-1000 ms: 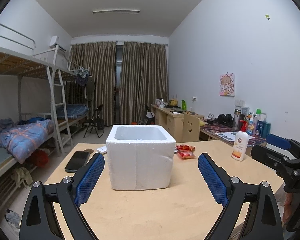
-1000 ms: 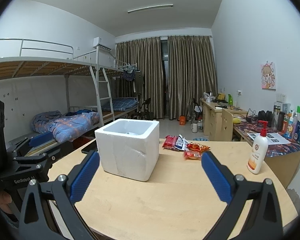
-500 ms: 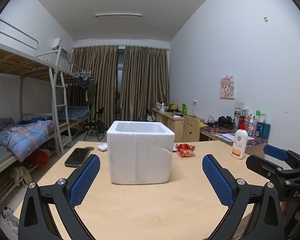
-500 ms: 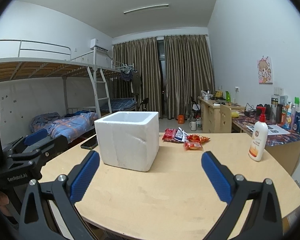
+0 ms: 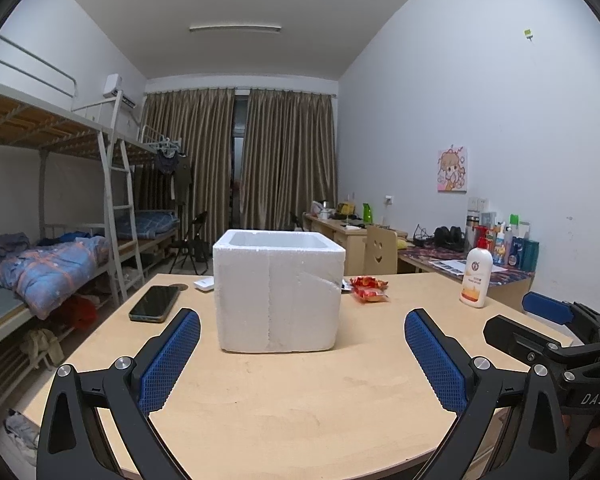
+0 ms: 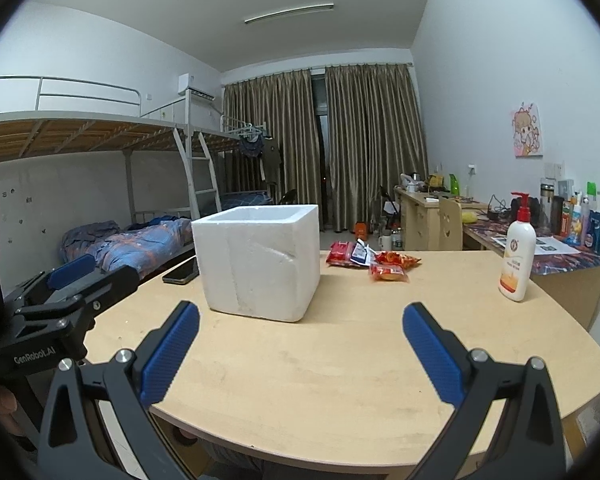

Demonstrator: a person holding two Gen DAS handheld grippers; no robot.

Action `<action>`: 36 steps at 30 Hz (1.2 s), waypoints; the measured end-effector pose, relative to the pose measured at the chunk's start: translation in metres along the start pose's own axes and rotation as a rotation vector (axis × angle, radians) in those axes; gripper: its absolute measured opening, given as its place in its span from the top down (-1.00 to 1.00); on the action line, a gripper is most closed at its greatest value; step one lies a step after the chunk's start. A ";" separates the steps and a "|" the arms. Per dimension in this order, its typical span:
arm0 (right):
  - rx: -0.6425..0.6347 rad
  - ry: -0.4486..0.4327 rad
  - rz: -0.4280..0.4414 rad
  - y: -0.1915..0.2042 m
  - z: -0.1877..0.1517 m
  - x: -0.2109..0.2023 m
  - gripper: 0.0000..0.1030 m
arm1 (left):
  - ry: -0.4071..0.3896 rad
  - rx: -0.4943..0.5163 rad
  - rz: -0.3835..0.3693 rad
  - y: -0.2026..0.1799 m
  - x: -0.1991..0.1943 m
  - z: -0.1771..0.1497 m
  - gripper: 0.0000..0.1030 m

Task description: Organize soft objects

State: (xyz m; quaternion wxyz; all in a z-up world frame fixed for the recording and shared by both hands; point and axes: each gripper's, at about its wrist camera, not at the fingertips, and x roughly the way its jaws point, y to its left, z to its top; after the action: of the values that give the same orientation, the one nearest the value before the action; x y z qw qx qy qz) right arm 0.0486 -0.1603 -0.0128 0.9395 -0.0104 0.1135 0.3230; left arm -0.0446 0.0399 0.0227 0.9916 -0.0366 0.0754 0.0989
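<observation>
Tongs gape wide and empty: our left gripper (image 5: pixel 302 320) and right gripper (image 6: pixel 301 316) hover over the table's (image 6: pixel 340 360) near edge, facing the foam box (image 5: pixel 278 292) mid-table; snack packets (image 6: pixel 374 262) lie toward its far edge.

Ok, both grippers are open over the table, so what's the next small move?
Probably ease the right gripper forward and to the right toward the snack packets. They lie loose on the table beside the foam box, nearer that side; both grippers are empty, the left gripper faces the box.
</observation>
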 end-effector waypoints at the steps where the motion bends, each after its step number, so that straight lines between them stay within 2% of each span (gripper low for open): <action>1: 0.000 -0.001 0.000 0.000 0.001 -0.001 -1.00 | -0.002 -0.001 0.002 0.000 -0.001 0.000 -0.98; 36: -0.015 0.014 -0.005 -0.002 0.000 -0.007 -1.00 | -0.005 0.021 0.011 -0.007 -0.006 -0.008 -0.99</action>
State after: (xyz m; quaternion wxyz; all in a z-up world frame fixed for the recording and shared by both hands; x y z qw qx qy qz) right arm 0.0448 -0.1663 -0.0116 0.9394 -0.0202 0.1174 0.3215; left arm -0.0504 0.0314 0.0159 0.9915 -0.0255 0.0740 0.1039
